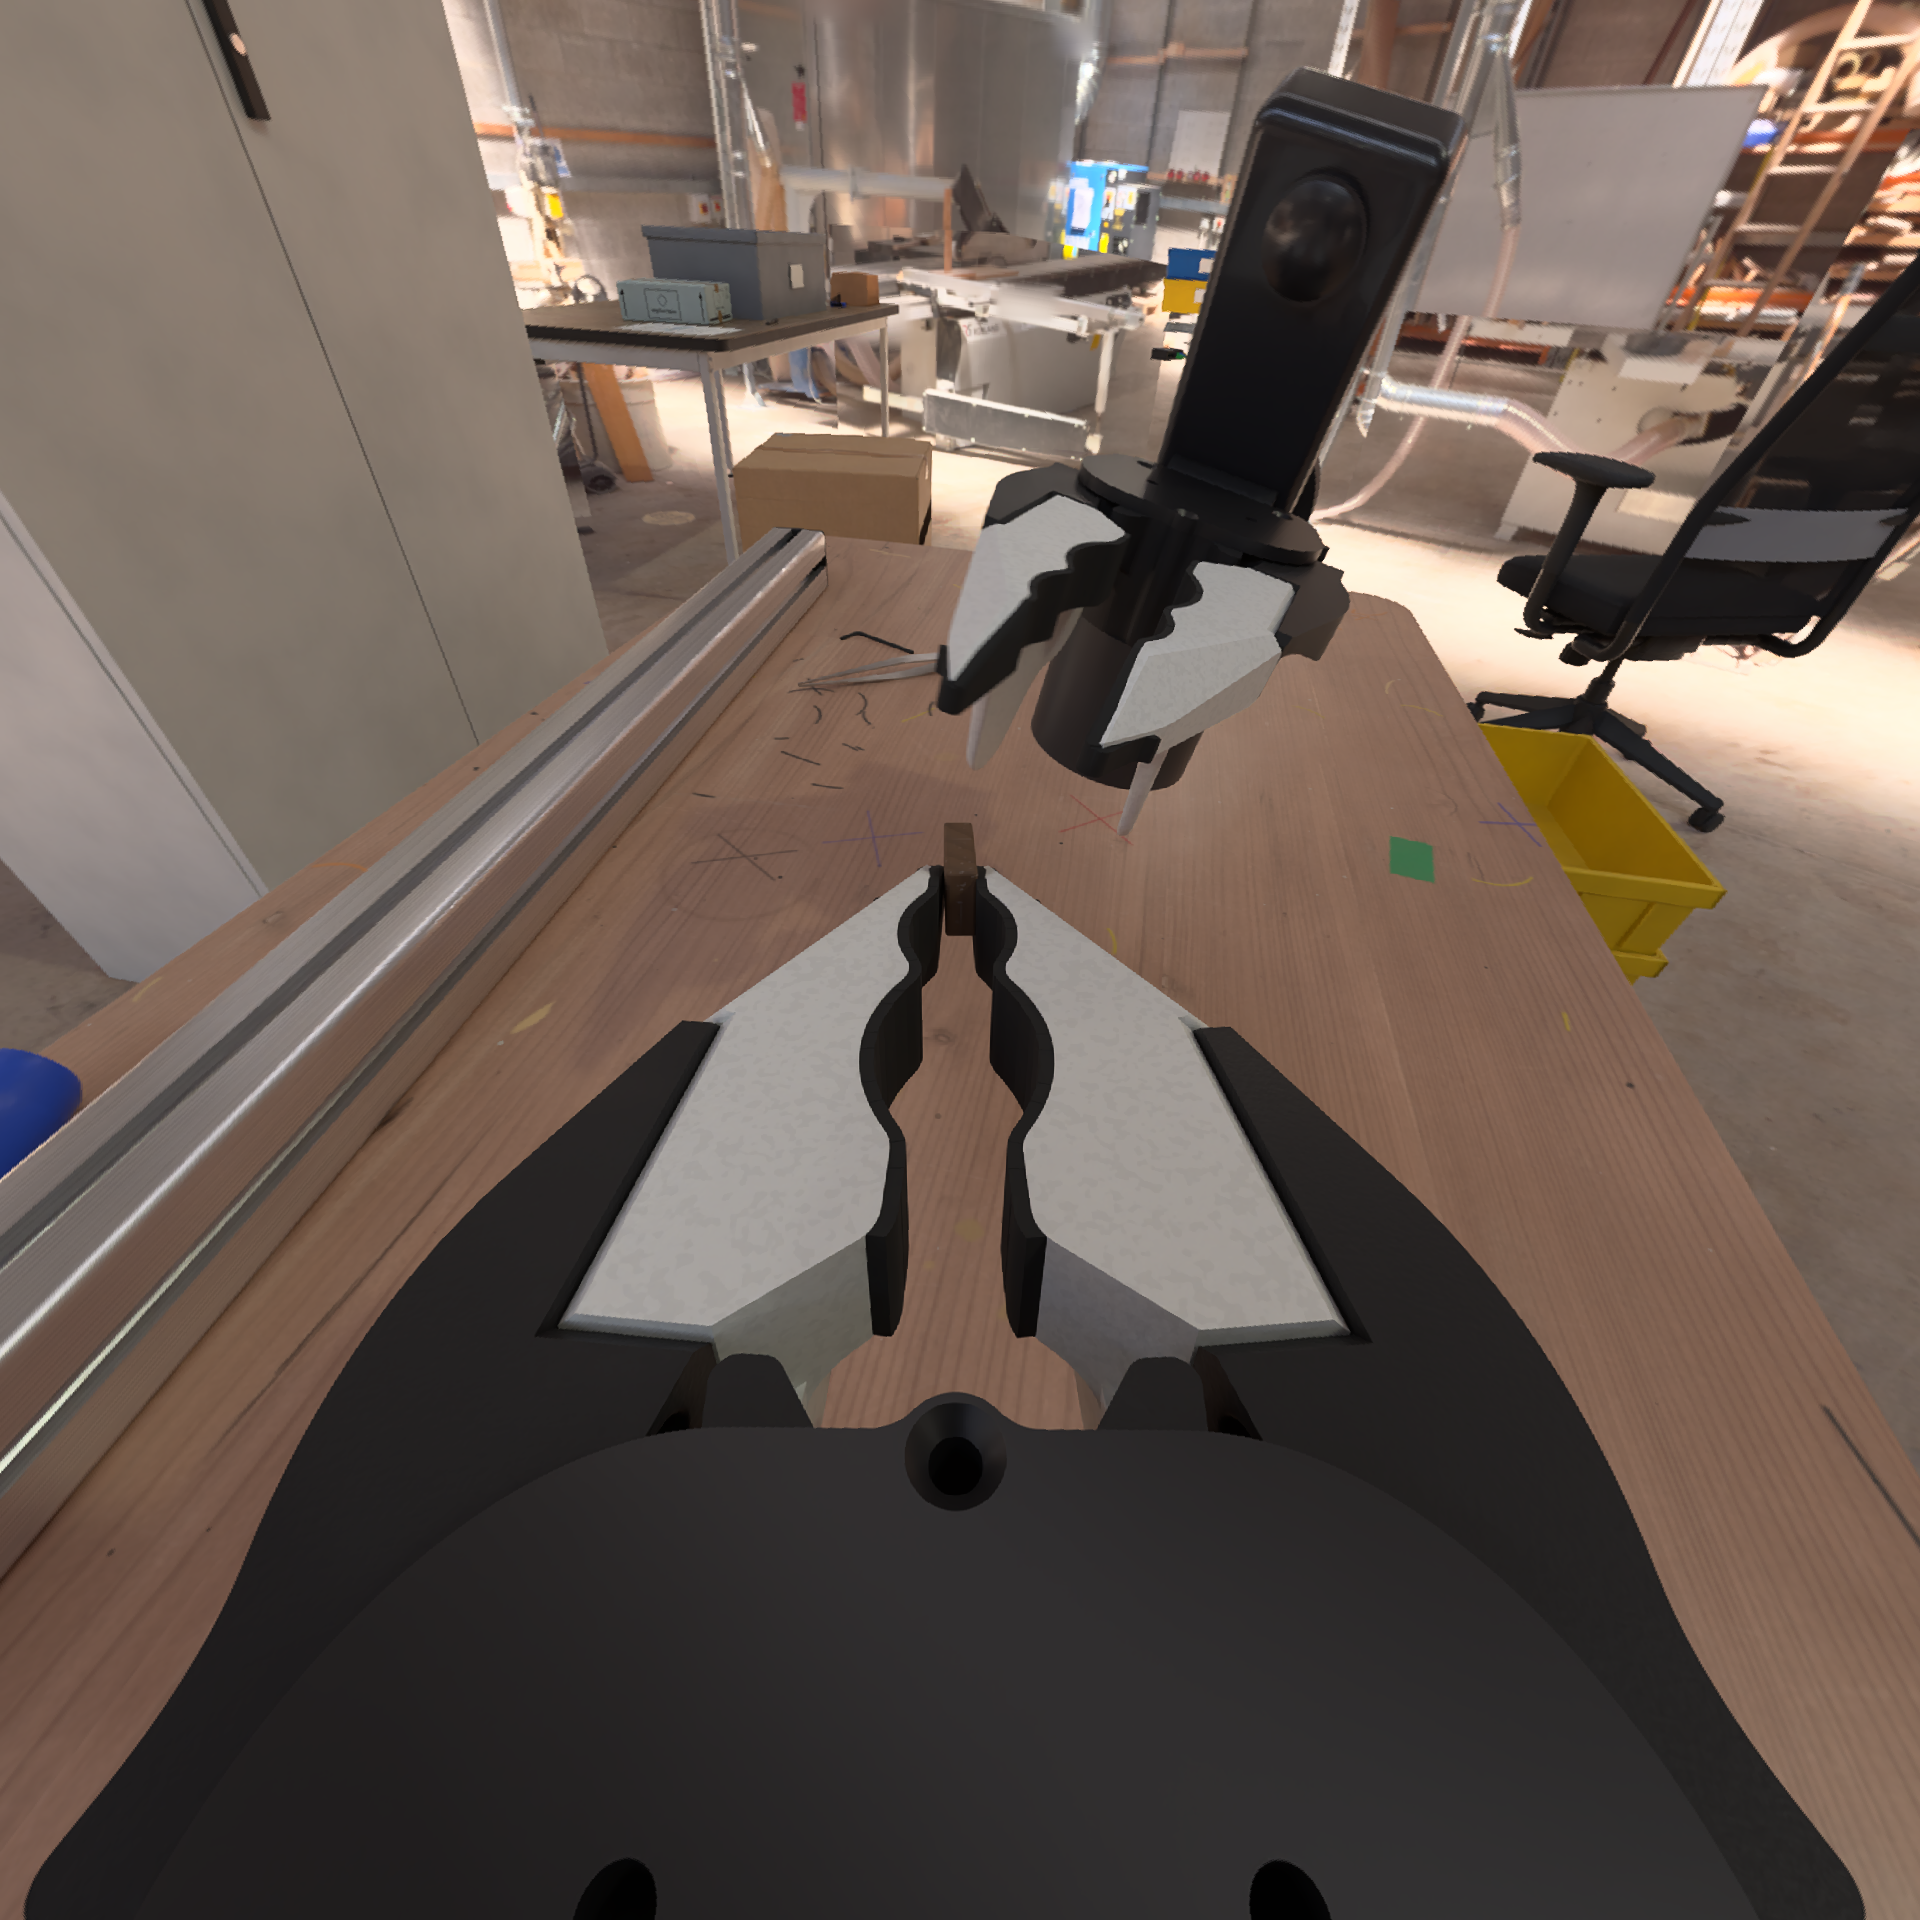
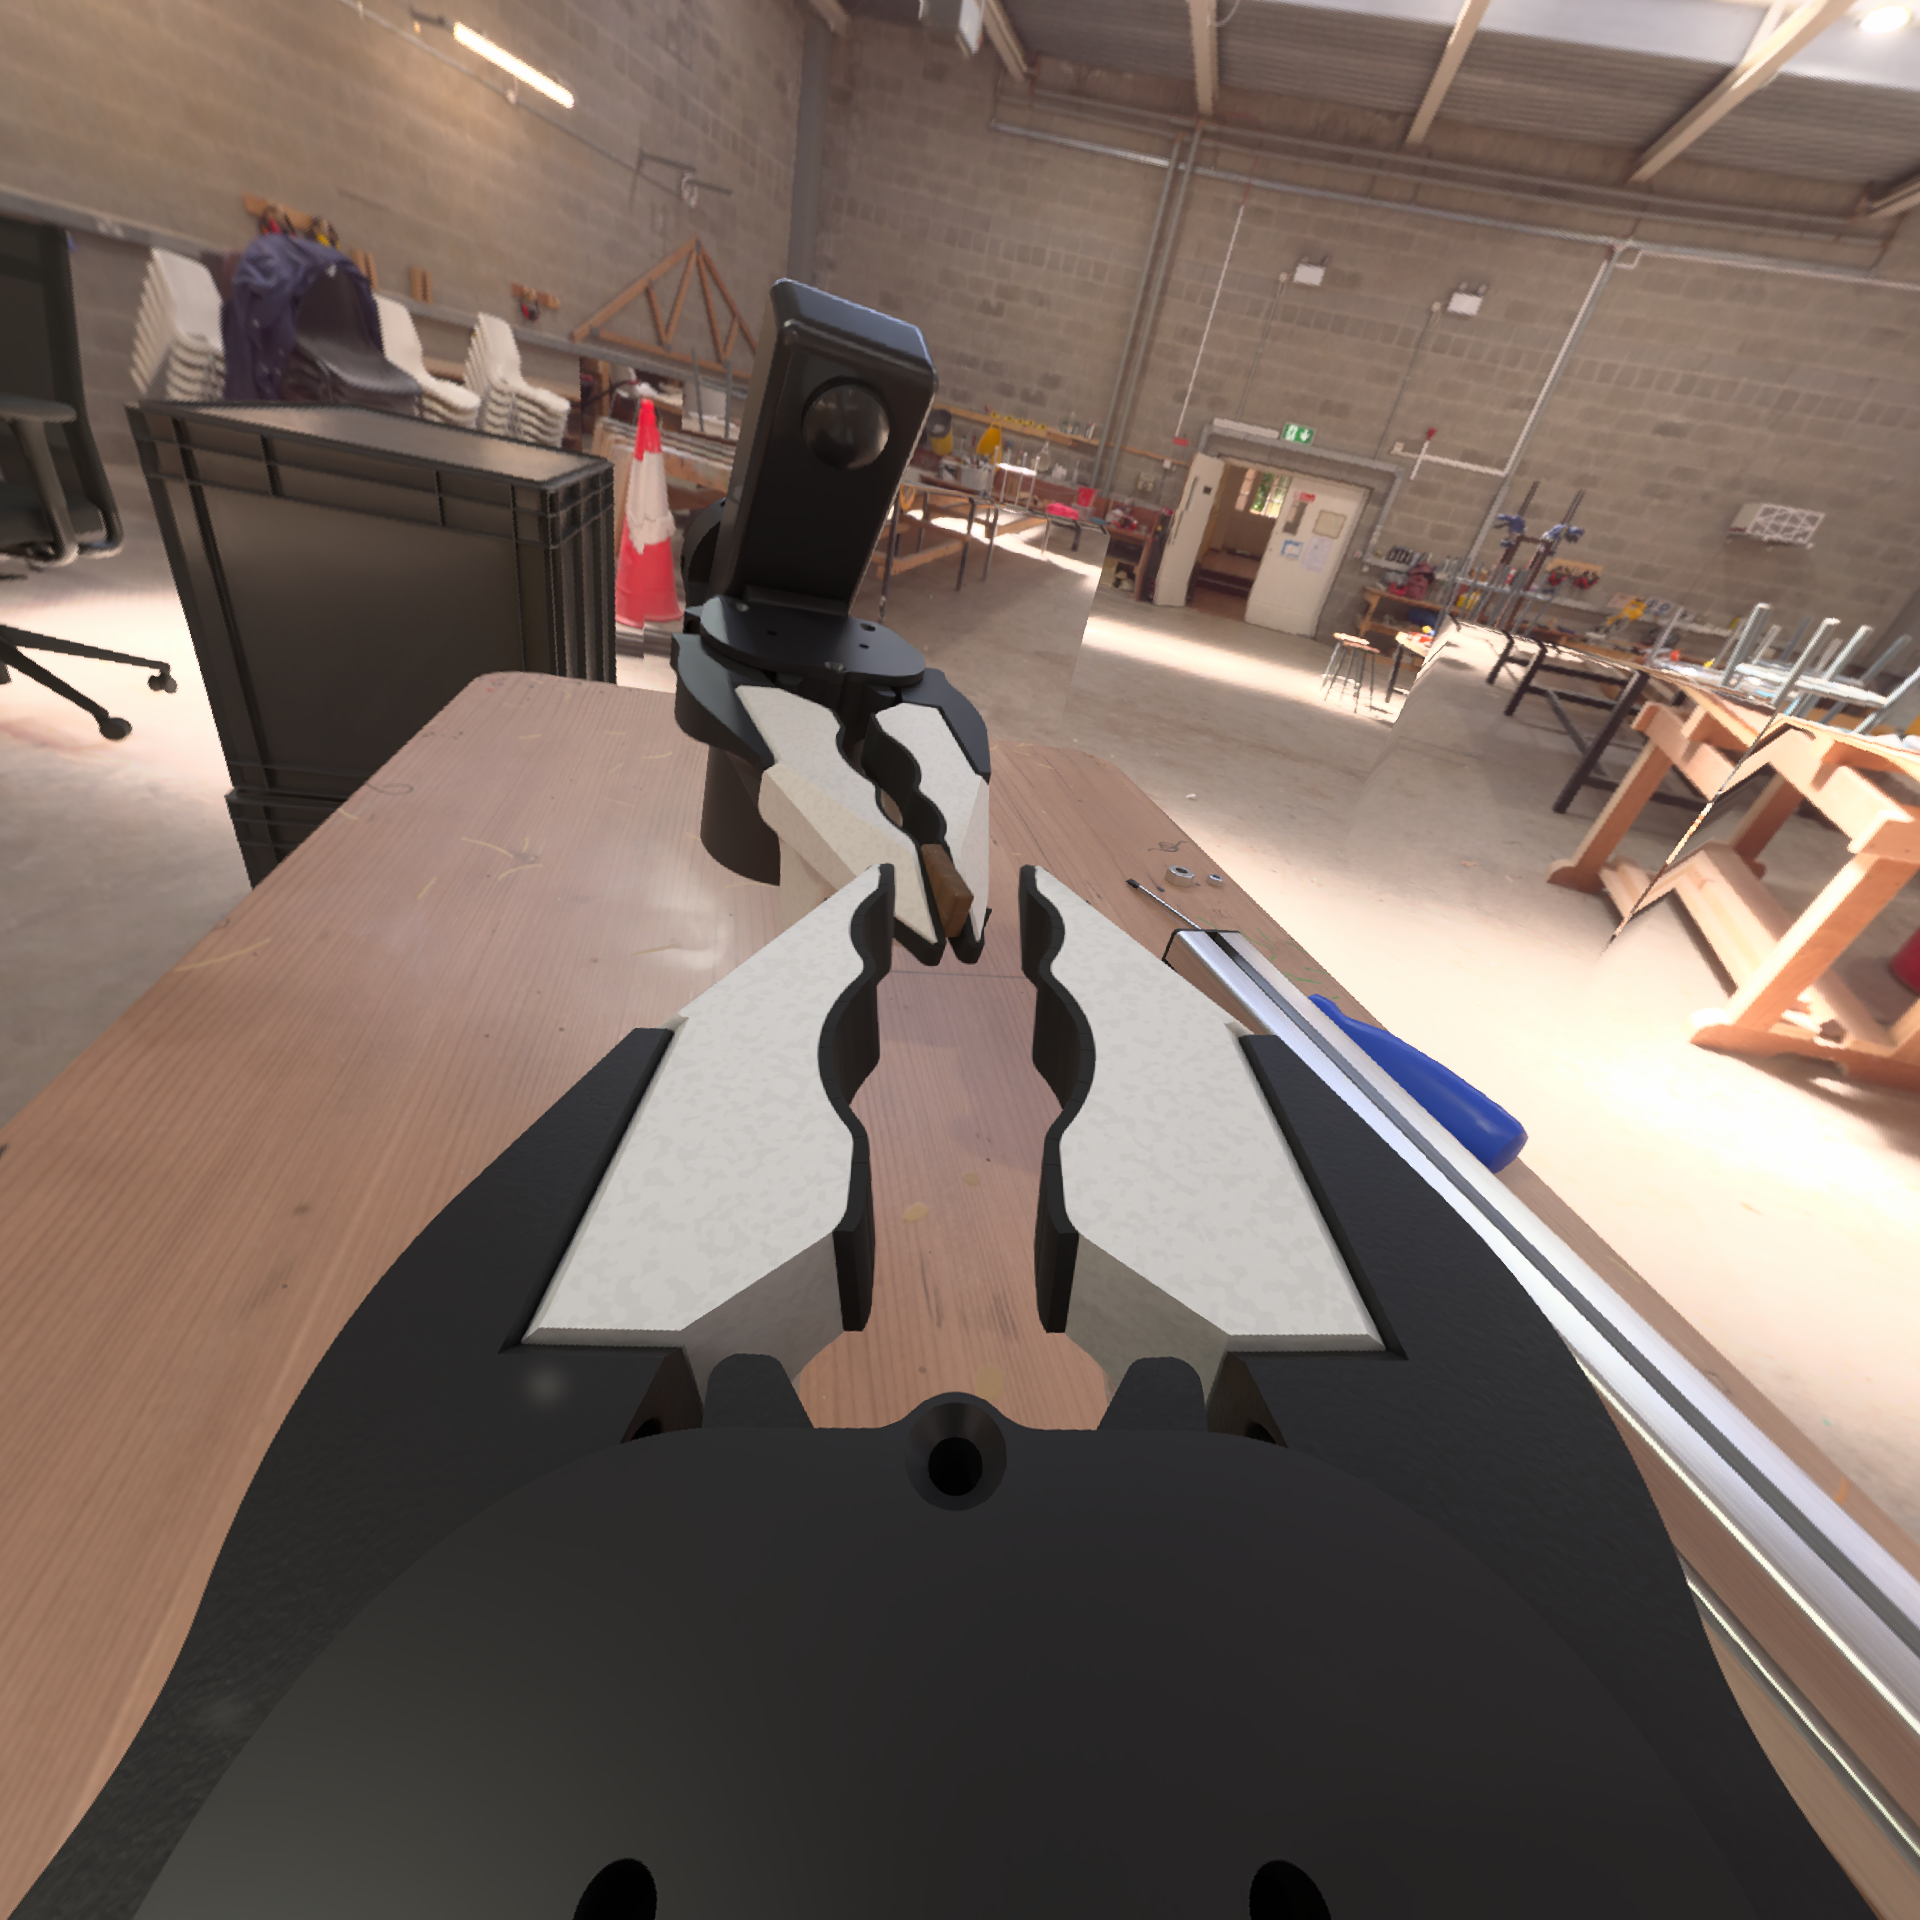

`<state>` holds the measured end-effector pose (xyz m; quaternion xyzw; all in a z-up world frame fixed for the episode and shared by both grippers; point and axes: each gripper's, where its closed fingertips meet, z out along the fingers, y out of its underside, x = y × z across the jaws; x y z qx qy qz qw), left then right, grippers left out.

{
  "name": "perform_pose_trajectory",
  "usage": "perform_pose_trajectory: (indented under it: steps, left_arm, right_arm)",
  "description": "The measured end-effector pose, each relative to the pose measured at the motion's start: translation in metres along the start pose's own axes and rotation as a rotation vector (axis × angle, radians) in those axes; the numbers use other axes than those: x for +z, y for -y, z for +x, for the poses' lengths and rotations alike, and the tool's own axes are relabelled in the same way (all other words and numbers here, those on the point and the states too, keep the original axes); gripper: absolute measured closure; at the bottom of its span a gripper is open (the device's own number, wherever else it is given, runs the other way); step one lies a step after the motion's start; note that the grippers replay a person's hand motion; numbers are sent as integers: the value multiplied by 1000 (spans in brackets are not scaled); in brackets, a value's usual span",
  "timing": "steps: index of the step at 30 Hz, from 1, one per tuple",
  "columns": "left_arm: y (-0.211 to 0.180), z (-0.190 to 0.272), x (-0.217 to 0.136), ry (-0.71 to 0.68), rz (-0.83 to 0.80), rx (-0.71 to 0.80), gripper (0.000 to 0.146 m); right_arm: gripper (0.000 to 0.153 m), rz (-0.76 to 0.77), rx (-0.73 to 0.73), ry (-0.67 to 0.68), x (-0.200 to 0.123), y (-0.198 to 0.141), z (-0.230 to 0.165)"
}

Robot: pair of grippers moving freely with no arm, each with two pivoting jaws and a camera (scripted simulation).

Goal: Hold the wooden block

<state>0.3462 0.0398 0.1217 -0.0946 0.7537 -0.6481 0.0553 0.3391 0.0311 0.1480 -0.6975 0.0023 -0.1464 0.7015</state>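
Note:
A small brown wooden block (image 1: 958, 878) sits clamped between the fingertips of my left gripper (image 1: 958, 883), held above the wooden table (image 1: 1299, 1091). In the right wrist view the same block (image 2: 948, 883) shows between the left gripper's white fingers (image 2: 914, 894). My right gripper (image 2: 956, 883) is open and empty, its tips facing the left gripper from close by. In the left wrist view the right gripper (image 1: 1055, 784) hovers above the table just beyond the block, fingers apart and pointing down.
An aluminium rail (image 1: 364, 987) runs along the table's left edge; it also shows in the right wrist view (image 2: 1558, 1247). A green square mark (image 1: 1411, 860) lies on the table. A yellow bin (image 1: 1590, 842) and an office chair (image 1: 1683, 582) stand beside the table. A blue handle (image 2: 1423, 1081) lies by the rail.

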Motion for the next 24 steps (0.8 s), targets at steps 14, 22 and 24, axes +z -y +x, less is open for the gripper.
perform_pose_trajectory:
  steps: [14,22,24]
  left_arm:
    - [-1,5,2,-15,-9,4,142]
    - [0,-1,0,-1,0,-18,142]
    - [0,1,1,-8,-1,-13,142]
  right_arm:
    - [121,6,13,8,4,0,-2]
    - [132,4,8,28,0,1,-3]
    - [127,4,16,10,1,1,-1]
